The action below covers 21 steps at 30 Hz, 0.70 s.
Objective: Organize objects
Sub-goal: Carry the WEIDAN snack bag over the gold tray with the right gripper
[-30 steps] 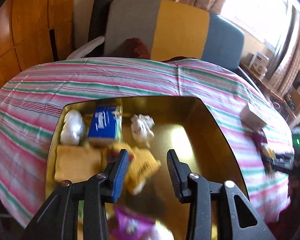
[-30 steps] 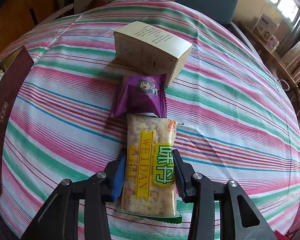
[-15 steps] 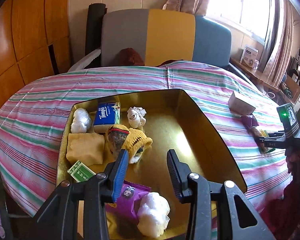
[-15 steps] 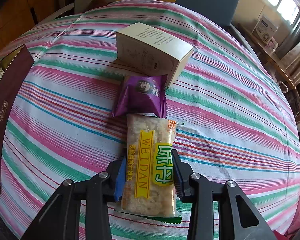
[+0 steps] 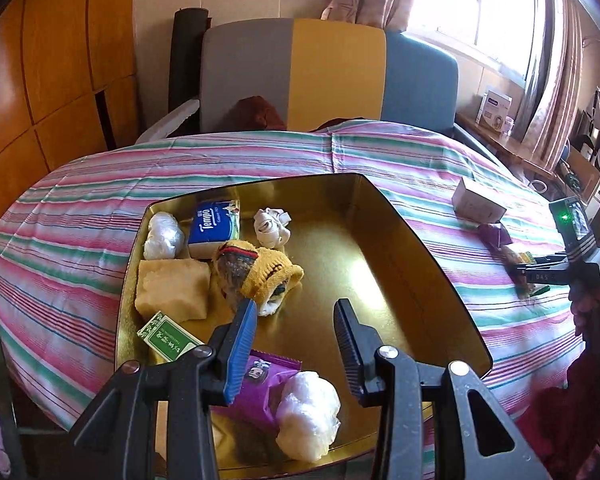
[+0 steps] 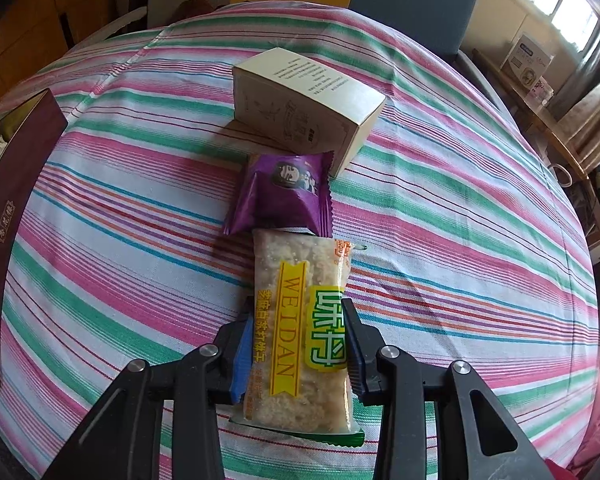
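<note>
My right gripper [image 6: 296, 308] is shut on a clear cracker packet [image 6: 300, 320] with a yellow and green label. The packet lies lengthwise on the striped cloth, a pad pressed against each long side. A purple snack packet [image 6: 284, 196] touches its far end, and a beige carton [image 6: 304, 100] stands behind that. My left gripper [image 5: 296, 308] hangs open over the near half of a gold tray [image 5: 420, 240], nothing between its fingers. Below it lie a purple packet [image 5: 264, 384] and a white plastic wad [image 5: 308, 412]. The right gripper [image 5: 556, 270] shows at the far right of the left wrist view.
The tray also holds a blue tissue pack [image 5: 216, 228], a yellow sponge [image 5: 172, 288], a yellow knit piece [image 5: 268, 276], crumpled white paper [image 5: 272, 226] and a green box [image 5: 168, 336]. Its dark outer wall [image 6: 16, 200] lies left of the right gripper. A chair [image 5: 332, 72] stands behind the table.
The left gripper has drawn back from the tray, so more of the tray and table shows. The right gripper's jaws have narrowed onto the cracker packet.
</note>
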{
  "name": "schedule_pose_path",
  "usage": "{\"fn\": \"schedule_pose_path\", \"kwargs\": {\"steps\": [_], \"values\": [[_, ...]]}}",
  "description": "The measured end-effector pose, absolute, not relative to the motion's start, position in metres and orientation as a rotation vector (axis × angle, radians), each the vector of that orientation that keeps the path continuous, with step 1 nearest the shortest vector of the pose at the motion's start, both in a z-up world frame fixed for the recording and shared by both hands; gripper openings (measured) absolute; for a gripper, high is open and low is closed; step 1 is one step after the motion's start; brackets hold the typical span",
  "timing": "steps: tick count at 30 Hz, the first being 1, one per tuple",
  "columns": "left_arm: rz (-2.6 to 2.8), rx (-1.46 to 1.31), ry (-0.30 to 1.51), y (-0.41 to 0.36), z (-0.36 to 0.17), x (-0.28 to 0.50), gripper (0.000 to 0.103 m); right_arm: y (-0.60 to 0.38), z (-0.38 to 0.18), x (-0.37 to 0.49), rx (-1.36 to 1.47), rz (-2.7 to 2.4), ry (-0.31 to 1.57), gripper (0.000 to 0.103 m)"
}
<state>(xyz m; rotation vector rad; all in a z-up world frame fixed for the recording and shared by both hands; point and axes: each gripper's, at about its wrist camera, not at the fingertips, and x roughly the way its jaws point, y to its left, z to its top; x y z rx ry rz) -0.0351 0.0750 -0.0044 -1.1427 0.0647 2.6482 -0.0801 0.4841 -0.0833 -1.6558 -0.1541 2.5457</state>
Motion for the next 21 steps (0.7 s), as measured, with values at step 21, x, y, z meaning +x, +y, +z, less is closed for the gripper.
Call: {"fn": "schedule_pose_path", "kwargs": {"steps": [21], "values": [[2.752, -1.113, -0.088, 0.012, 0.012, -0.04, 0.04, 0.296, 0.031, -0.081, -1.541, 3.023, -0.114, 0.039]]}}
